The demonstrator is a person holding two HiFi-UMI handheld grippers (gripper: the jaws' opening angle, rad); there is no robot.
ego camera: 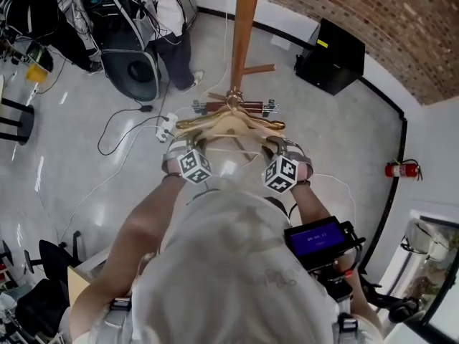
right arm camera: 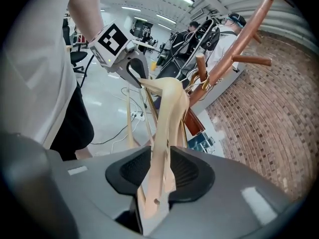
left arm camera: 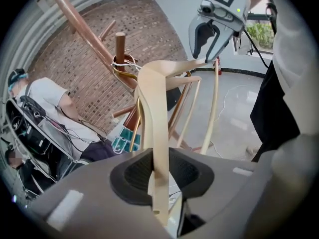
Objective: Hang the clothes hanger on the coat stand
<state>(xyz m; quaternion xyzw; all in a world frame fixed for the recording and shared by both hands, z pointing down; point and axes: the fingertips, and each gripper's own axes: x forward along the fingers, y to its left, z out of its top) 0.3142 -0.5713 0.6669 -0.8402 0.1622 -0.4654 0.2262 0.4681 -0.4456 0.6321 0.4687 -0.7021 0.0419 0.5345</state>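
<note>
A pale wooden clothes hanger hangs level in front of the wooden coat stand. Its gold hook sits at a short peg of the stand, among other wire hooks. My left gripper is shut on the hanger's left arm. The right arm lies between the jaws of my right gripper, which stand slightly apart and do not clamp it. Each gripper also appears in the other's view, at the hanger's far end: the right gripper, the left gripper.
Another hanger with metal clips hangs on the stand just behind. A black box stands by the brick wall and a fire extinguisher is at the right. A person stands at the back left. Cables and a power strip lie on the floor.
</note>
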